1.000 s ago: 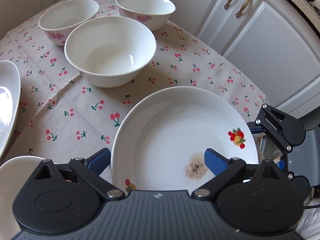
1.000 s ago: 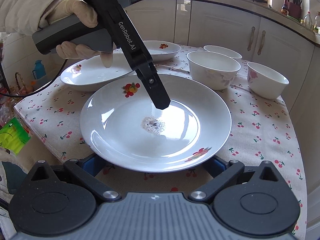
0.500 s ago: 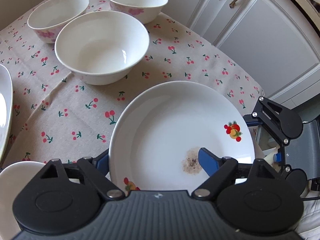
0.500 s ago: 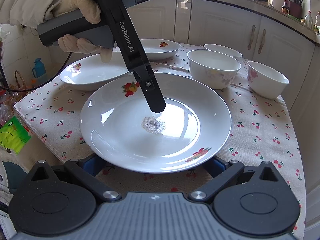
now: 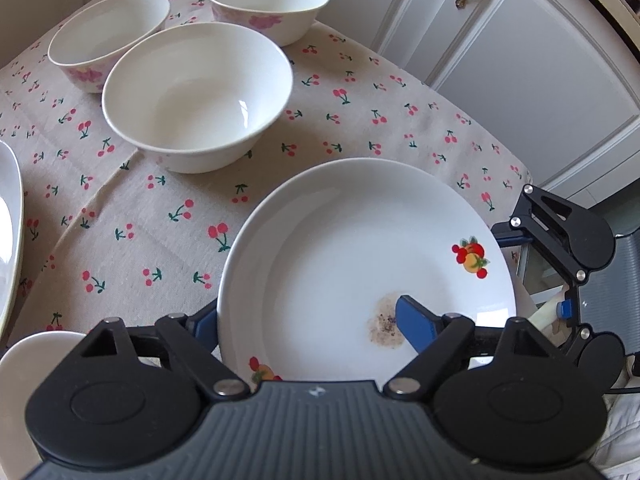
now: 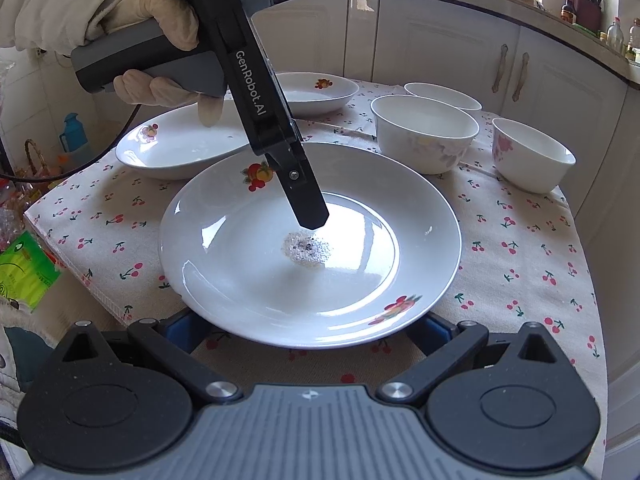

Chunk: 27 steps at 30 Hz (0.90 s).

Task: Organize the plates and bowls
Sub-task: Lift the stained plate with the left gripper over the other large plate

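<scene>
A white plate with fruit prints and a brown stain point(image 5: 360, 264) lies on the cherry tablecloth; it also shows in the right wrist view point(image 6: 312, 244). My left gripper point(image 5: 304, 322) is open and straddles the plate's rim: one blue fingertip point(image 5: 414, 322) over the inside by the stain, the other point(image 5: 206, 322) outside. In the right wrist view the left gripper point(image 6: 310, 216) reaches down into the plate. My right gripper point(image 6: 308, 330) is open, its blue pads under the plate's near edge.
Three white bowls point(image 5: 198, 96) point(image 5: 108, 40) point(image 5: 266, 4) stand at the far side of the table. Two more plates point(image 6: 184, 148) point(image 6: 316, 90) lie behind the stained one. White cabinets point(image 5: 520, 60) stand beyond the table's edge.
The left gripper has drawn a little higher and closer to the plate's rim; its inner finger sits by the stain. The right gripper and plate have stayed put.
</scene>
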Available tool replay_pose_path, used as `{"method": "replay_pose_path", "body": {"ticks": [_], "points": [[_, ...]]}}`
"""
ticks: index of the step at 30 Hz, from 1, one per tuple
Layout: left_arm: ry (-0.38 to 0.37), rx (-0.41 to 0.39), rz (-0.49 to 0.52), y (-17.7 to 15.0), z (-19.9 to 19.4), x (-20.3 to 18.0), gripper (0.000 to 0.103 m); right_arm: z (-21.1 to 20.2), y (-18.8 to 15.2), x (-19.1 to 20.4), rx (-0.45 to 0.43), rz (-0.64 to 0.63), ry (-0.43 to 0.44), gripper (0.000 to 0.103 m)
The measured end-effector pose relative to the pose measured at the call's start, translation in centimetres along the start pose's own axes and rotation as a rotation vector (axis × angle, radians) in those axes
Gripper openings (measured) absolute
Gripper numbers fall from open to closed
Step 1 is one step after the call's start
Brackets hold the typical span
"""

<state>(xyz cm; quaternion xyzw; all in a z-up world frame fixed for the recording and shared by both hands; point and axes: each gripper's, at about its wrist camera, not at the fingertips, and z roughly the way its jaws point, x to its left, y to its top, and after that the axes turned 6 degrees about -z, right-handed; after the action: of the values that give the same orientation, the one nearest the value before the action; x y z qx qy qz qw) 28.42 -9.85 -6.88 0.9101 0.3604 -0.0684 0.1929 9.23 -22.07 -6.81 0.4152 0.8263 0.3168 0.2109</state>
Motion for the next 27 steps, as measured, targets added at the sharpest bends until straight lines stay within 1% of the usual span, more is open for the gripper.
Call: {"method": "replay_pose_path", "body": {"ticks": [10, 14, 20, 27], "points": [[-0.003, -0.003, -0.002, -0.1, -0.2, 0.0, 0.086, -0.2, 0.3, 0.0, 0.016, -0.021, -0.011, 0.103], [-0.009, -0.018, -0.004, -0.1, -0.6, 0.0, 0.086, -0.5, 0.5, -0.1, 0.016, -0.015, -0.005, 0.103], [-0.003, -0.048, -0.011, -0.4, -2.2, 0.1, 0.086, -1.0, 1.3, -0.2, 0.003, -0.026, 0.001, 0.103], [0.026, -0.095, -0.05, -1.5, -4.8, 1.1, 0.086, -1.1, 3.3, -0.1, -0.025, -0.055, 0.045, 0.103]]}}
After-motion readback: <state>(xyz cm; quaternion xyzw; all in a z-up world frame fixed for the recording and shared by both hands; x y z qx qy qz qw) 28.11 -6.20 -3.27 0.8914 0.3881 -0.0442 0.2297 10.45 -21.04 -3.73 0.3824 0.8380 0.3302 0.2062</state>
